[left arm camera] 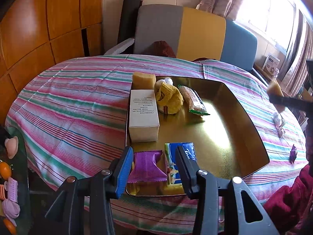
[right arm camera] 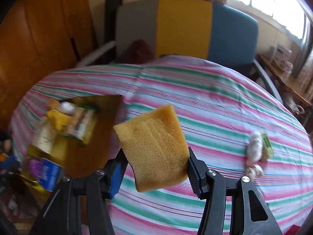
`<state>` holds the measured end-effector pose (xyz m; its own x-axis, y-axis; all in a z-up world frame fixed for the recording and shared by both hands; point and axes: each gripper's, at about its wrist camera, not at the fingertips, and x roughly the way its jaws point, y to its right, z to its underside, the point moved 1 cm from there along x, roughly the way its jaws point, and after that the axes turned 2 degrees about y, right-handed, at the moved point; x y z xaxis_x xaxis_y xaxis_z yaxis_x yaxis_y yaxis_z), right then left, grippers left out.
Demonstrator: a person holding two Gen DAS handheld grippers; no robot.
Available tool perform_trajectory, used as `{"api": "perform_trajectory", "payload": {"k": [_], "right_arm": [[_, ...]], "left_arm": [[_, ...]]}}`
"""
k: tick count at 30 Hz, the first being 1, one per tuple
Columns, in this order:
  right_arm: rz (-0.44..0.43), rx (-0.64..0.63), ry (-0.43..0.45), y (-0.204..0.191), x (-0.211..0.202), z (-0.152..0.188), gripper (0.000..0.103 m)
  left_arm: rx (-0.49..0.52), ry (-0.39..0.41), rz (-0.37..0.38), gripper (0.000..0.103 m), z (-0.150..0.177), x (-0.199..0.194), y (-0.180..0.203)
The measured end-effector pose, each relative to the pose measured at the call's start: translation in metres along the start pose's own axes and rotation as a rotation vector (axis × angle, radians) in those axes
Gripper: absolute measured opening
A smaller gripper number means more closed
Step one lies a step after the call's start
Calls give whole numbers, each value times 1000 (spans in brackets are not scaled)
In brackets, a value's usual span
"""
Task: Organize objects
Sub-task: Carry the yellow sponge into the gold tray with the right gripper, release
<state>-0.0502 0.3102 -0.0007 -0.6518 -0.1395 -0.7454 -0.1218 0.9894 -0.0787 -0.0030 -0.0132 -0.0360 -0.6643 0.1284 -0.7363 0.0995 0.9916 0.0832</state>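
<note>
A gold tray [left arm camera: 225, 137] lies on the striped tablecloth [left arm camera: 74, 105]. In it are a white box [left arm camera: 143, 115], a yellow sponge [left arm camera: 143, 80], a yellow knitted toy [left arm camera: 169, 98], a snack bar [left arm camera: 192, 100], a purple packet [left arm camera: 145, 166] and a blue tissue pack [left arm camera: 176, 164]. My left gripper [left arm camera: 154, 168] is open over the tray's near edge, around the purple packet and the tissue pack's left part. My right gripper [right arm camera: 155, 168] is shut on a second yellow sponge [right arm camera: 154, 146], held above the cloth right of the blurred tray [right arm camera: 101, 101]; it also shows in the left wrist view [left arm camera: 274, 92].
White wrapped sweets [right arm camera: 254, 148] and a small green packet [right arm camera: 267, 146] lie on the cloth at the right. A small purple piece [left arm camera: 293, 152] lies near the right edge. A grey, yellow and blue chair [left arm camera: 195, 33] stands behind the table. Toys [left arm camera: 10, 176] sit at left.
</note>
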Motion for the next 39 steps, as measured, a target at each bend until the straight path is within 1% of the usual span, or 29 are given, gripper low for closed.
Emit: {"api": "perform_trajectory", "payload": {"k": [2,4,6,8,11,13,15,16,17,19,21,22,24,25,31,34,36,39], "right_arm": [[-80,-16,-4,-31,1,-7,58],[-158,-45,-27,-68,11,-11,58],[-207,-78,-64,-102,28,-10,59],[-236,-109,-108,-134,50,-6,59],[-265,-120,-161,-168,80,-2,59],[-264,-126,-196,-185,101,1,59],[-254,-125,-210,-199,119,1,60],[-259,-126,-223,-204,128,2,63],[-263,-133,-242,-209,136,4,63],[-259,-146,-272,-214,146,8,63],[-266,-132,-288,-213,149,10,63],[-280,-118,-282,-212,147,9,68],[-300,-97,-256,-206,140,8,77],[-304,-94,-241,-203,134,6,78],[-298,-65,-161,-178,97,3,79],[-274,-62,-122,-162,75,7,79],[-258,-47,-98,-146,60,9,79],[-220,-6,-64,-106,37,15,80]], "left_arm": [[-8,-3,-1,45,0,1,-3],[-27,-3,-5,45,1,2,-9],[-55,-6,-13,45,0,2,-18],[-80,-9,-21,45,1,2,-27],[-99,-16,-30,45,2,5,-38],[-113,-22,-30,45,3,7,-43],[-121,-24,-30,45,4,8,-46],[-120,-27,-28,45,5,9,-47],[-121,-32,-26,45,5,10,-48],[-121,-39,-26,45,7,13,-48],[-124,-46,-30,45,7,16,-49],[-125,-47,-31,45,7,16,-49],[-123,-45,-36,45,8,15,-49],[-122,-43,-38,45,7,15,-49],[-93,-17,-37,45,3,5,-41],[-61,0,-29,45,-2,-2,-30],[-40,8,-22,45,-4,-4,-24],[-8,15,-7,45,-7,-8,-10]]}}
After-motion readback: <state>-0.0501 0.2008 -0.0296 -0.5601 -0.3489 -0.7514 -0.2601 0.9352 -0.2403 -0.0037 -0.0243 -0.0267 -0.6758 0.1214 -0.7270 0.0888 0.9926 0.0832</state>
